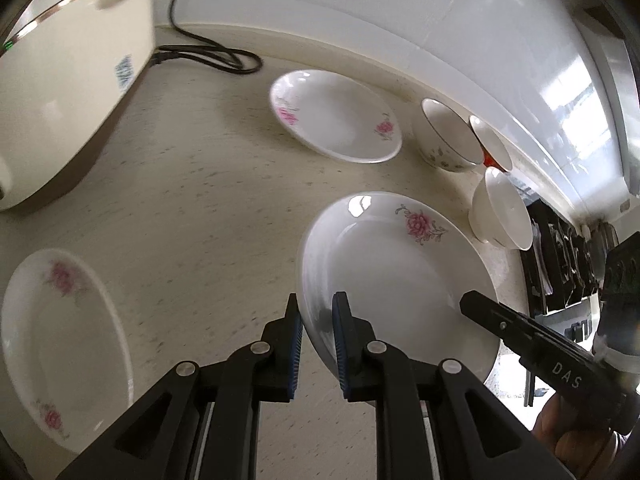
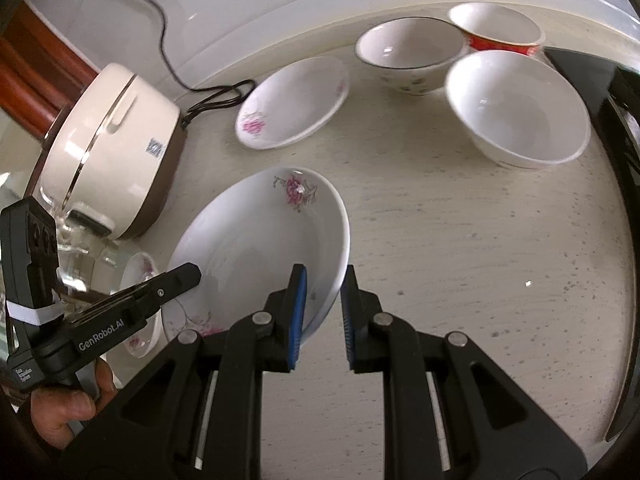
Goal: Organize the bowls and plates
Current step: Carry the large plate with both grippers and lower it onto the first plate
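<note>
**Both grippers clamp 1 flowered plate above the table**

The left gripper [image 1: 318, 320] has its blue-padded jaws nearly closed on the near left rim of a white plate [image 1: 400, 272] with a pink flower print. The right gripper [image 2: 323, 304] pinches the opposite rim of that plate [image 2: 256, 248] in the same way, 1 pad inside the rim and 1 outside. The plate sits tilted between the 2 tools, lifted off the speckled table [image 1: 192, 200].

A second flowered plate [image 1: 334, 116] rests farther back on the table, near the white wall. A third one [image 1: 60, 344] lies at the left edge of the left wrist view, beside the cream rice cooker [image 1: 68, 80], whose black cord [image 1: 212, 52] loops along the wall.

3 bowls stand to the right, close together: a bowl with small grey sprigs [image 2: 408, 56], a red-banded bowl [image 2: 496, 28] behind it against the wall, and a plain white bowl [image 2: 516, 108] in front. The plain bowl stands just beside a dark stove [image 1: 560, 264] at the table's right end.

A bare hand [image 2: 68, 412] grips the handle of the left tool.
</note>
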A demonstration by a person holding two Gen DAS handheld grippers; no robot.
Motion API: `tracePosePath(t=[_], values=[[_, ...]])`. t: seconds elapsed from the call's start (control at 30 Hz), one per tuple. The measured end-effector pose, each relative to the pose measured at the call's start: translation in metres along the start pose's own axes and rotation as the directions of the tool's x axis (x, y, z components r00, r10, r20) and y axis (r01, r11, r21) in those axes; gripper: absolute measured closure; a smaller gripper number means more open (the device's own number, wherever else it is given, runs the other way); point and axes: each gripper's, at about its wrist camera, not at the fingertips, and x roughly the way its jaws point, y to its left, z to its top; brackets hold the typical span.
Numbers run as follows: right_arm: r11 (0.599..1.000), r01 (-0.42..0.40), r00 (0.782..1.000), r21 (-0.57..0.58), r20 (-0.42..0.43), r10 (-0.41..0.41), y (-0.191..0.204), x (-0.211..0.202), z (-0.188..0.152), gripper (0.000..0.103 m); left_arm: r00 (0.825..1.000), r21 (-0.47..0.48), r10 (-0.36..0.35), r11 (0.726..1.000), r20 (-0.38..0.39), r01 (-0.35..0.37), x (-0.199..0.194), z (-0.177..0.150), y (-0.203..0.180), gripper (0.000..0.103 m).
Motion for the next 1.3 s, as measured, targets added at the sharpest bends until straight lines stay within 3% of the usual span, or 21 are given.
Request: tracePosePath(t=[0.57,1.0,1.3], values=[[0.974,-0.113,0.990,-0.195,-0.100,0.095,0.094,0.032,-0.007,0.083,0.992,-0.198,0.102,0.977,0.077,-0.084,-0.056,-0.033,0.085,0.088],[0.929,-0.171,0.975,-0.329,-0.192,0.111,0.156,0.053,-0.027,0.083,0.981,-0.366,0.168,0.923,0.098,-0.121,-0.093,-0.068,0.148,0.088],[0.907,-0.194,0.964,-0.373,-0.244,0.105,0.174,0.066,-0.038,0.083,0.976,-0.436,0.198,0.889,0.087,-0.141,-0.103,-0.089,0.171,0.088]])
